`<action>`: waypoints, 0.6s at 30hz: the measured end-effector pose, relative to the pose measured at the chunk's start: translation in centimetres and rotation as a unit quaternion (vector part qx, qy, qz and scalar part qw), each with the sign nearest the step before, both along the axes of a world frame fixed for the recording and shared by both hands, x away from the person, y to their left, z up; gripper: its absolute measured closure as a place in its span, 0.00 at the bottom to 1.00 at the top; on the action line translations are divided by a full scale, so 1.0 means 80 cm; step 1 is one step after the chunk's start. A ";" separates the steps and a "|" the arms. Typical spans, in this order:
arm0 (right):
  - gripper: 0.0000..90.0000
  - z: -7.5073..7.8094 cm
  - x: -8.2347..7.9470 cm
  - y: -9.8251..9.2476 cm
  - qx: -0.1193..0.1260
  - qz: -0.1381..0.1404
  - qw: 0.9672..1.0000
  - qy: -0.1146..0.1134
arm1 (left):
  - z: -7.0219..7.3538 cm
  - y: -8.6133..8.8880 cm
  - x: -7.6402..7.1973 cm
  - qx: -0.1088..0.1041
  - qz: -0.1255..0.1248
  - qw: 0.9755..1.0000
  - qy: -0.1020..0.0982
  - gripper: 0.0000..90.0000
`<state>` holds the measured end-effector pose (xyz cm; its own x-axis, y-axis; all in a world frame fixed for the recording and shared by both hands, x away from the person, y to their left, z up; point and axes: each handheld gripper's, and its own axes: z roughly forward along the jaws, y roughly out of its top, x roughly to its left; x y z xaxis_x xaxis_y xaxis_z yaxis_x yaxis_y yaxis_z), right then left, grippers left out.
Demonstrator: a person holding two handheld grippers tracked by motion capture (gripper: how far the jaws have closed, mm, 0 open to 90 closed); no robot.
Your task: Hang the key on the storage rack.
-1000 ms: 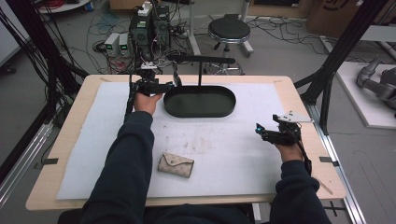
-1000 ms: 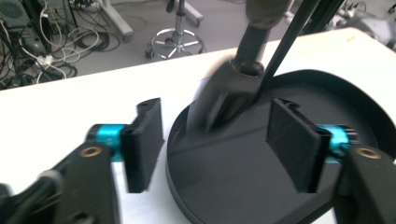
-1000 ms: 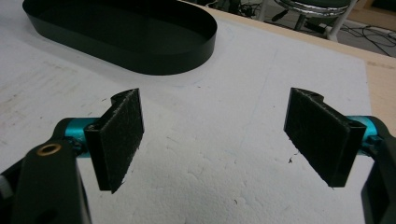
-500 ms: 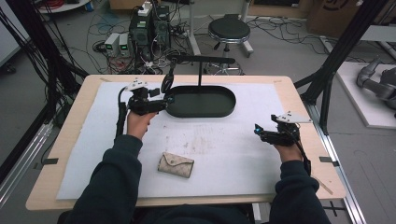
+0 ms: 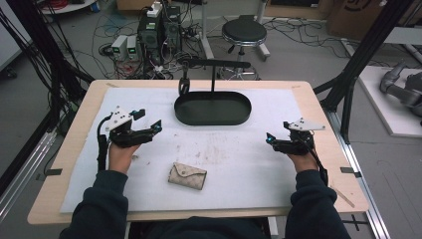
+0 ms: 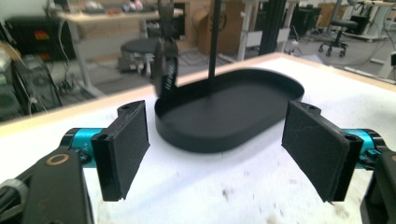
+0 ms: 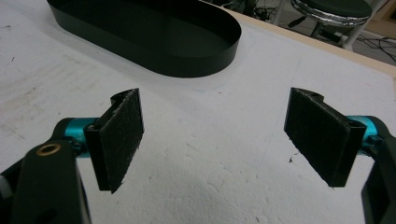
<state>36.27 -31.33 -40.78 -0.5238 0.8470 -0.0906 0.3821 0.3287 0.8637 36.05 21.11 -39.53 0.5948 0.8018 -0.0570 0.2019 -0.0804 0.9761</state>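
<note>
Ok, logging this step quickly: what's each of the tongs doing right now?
Left tongs: open, jaws have just been opening, nothing between them.
Right tongs: open, holding nothing.

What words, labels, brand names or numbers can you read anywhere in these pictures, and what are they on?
No text can be read with certainty.
Dark strap hanging from the black T-shaped stand over the black oval tray: pale lettering, too blurred to read.
Brown cardboard box on the floor at the back: a dark printed mark, cut off and too small to read.
Beige patterned fabric wallet on the white table cover: a print, no legible words.
</note>
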 end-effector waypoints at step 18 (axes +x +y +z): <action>0.22 0.000 0.000 0.003 0.003 0.010 1.000 0.000 | -0.006 0.009 -0.003 -0.020 0.009 0.999 0.037 0.22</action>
